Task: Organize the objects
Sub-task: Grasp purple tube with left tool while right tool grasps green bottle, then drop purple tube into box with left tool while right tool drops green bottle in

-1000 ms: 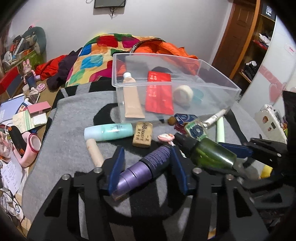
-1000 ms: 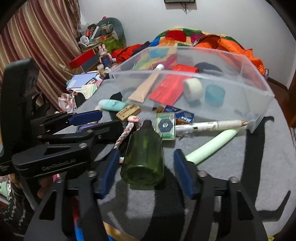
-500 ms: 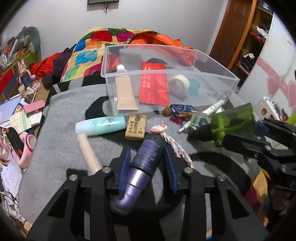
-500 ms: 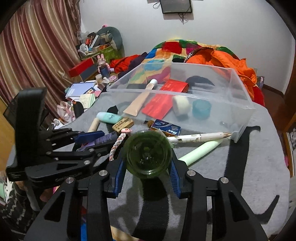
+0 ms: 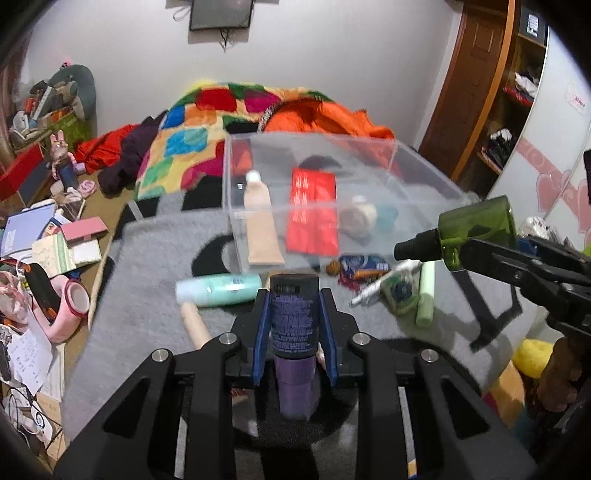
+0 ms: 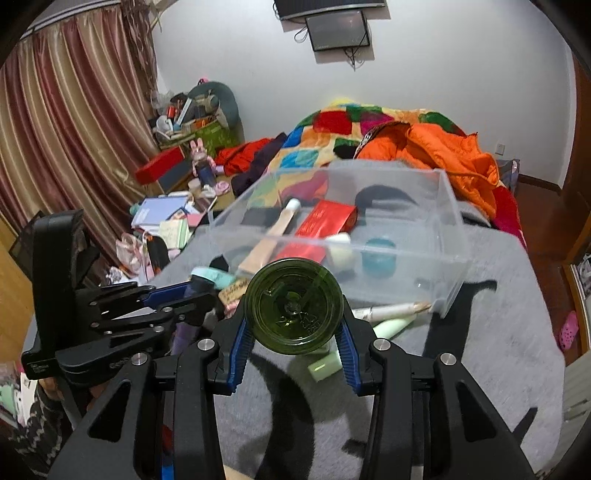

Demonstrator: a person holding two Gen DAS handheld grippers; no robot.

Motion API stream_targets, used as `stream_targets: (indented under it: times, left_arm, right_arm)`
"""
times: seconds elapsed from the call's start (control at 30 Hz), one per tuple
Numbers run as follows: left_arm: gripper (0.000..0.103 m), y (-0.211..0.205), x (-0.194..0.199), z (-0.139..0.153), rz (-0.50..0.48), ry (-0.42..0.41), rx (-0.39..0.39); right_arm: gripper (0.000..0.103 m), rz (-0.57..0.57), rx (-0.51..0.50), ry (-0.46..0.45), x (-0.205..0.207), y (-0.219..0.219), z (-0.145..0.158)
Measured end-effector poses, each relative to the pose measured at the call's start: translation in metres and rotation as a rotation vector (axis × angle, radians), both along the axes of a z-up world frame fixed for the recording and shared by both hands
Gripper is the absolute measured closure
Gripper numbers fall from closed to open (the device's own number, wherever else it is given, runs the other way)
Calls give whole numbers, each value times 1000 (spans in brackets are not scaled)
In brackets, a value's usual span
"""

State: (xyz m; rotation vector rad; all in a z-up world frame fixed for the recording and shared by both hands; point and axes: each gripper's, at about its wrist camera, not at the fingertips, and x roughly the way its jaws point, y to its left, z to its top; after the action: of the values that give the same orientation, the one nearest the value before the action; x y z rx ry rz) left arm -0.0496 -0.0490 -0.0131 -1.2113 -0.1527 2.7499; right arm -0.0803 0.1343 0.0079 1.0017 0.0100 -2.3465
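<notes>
Gripping a purple tube (image 5: 294, 325), the left gripper (image 5: 294, 314) has its blue pads on both sides of the dark cap end, jaws closing on it, tube lifted off the gray rug (image 5: 147, 306). Right gripper (image 6: 293, 332) is clamped on a green bottle (image 6: 293, 311), round translucent base toward its cam, black spray top (image 5: 417, 248) aimed at the clear bin (image 5: 424, 177) in the left wrist view.

Landmark = clear bin, a rigid see-through plastic box w/ straight walls, sitting on the rug beyond both tools. Rug is fuzzy gray w/ black shapes. Just in front of the bin, nearer the grippers: mint green bottle (image 5: 218, 290) lying flat, smooth cylinder; beige stick (image 5: 195, 325) near it; pale green tube (image 5: 426, 295); white pen-like item (image 6: 391, 309); small blue packet (image 5: 364, 263) close to the bin's front wall.

Inside the bin: beige squeeze tube (image 5: 260, 225) w/ white cap, flat red packet (image 5: 314, 210), cream round roll (image 5: 358, 218), teal round piece (image 6: 378, 251).

Behind the bin: patchwork quilt (image 5: 207, 129) in bright squares, puffy orange jacket (image 6: 443, 155). Left of the bin: floor clutter of papers and books (image 5: 55, 240), pink bunny figure (image 5: 61, 155). Right of the bin: wooden door frame (image 5: 476, 74). Far back: plain white wall w/ dark screen (image 6: 338, 31), striped curtain (image 6: 55, 129) at the left.
</notes>
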Motion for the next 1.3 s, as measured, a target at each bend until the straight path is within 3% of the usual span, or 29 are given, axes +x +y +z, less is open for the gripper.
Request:
stream_targets:
  times: [0.23, 0.7, 1.07, 1.3]
  left_arm:
    - [78, -9, -1, 32, 42, 83, 39]
    - [78, -3, -28, 76, 67, 218, 27]
    - [78, 10, -79, 54, 78, 172, -30]
    - [78, 17, -106, 29, 66, 115, -10]
  right_arm:
    - [65, -46, -21, 47, -11, 10, 15]
    - [65, -135, -29, 110, -46, 26, 32]
    - [65, -196, 46, 69, -85, 20, 5]
    - [65, -200, 131, 89, -100, 9, -10]
